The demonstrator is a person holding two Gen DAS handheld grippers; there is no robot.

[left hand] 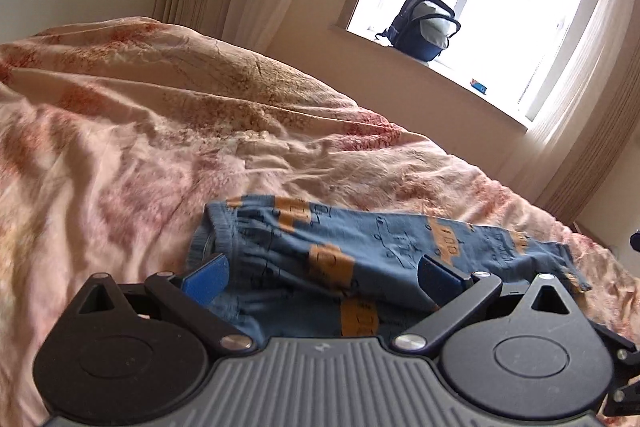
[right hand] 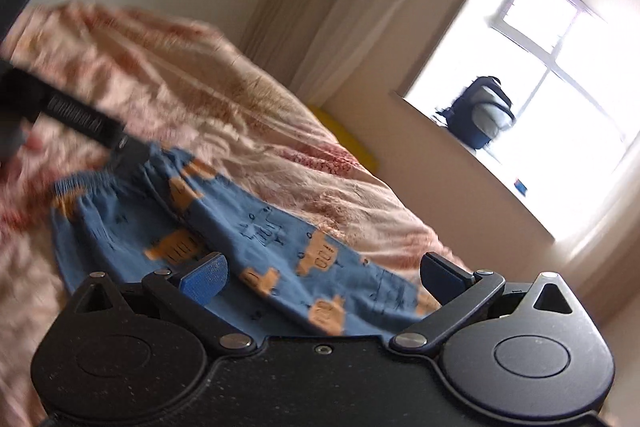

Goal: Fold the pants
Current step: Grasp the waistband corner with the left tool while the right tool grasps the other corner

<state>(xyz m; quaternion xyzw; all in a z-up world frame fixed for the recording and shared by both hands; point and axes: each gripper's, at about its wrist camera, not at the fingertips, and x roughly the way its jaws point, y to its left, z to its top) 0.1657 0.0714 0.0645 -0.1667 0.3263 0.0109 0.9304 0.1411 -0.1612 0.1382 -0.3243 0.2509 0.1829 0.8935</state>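
A: Nearest the lens is the left gripper [left hand: 322, 277], its blue fingers [left hand: 206, 281] spread wide with nothing between them. Why so low over the cloth?

B: I'd say it is lining up on the pants [left hand: 360, 251], which lie flat on the bedspread [left hand: 140, 147] with one part already lapped over another. The waistband sits just beyond the left-hand finger, so a pinch there looks likely.

A: And the right gripper [right hand: 322, 277]?

B: Also parted and holding nothing. It hangs over the end of the pants away from the waistband. One tool at each end suits lifting one end over onto the other.

A: Anything in the way?

B: Beyond the pants, only rumpled bedspread; its creases might drag the fabric. Well past the pants, on the window sill [left hand: 440, 75], stands a backpack [left hand: 424, 27], clear of the work. Something yellow [right hand: 348, 139] shows beside the bed; I can't tell what.
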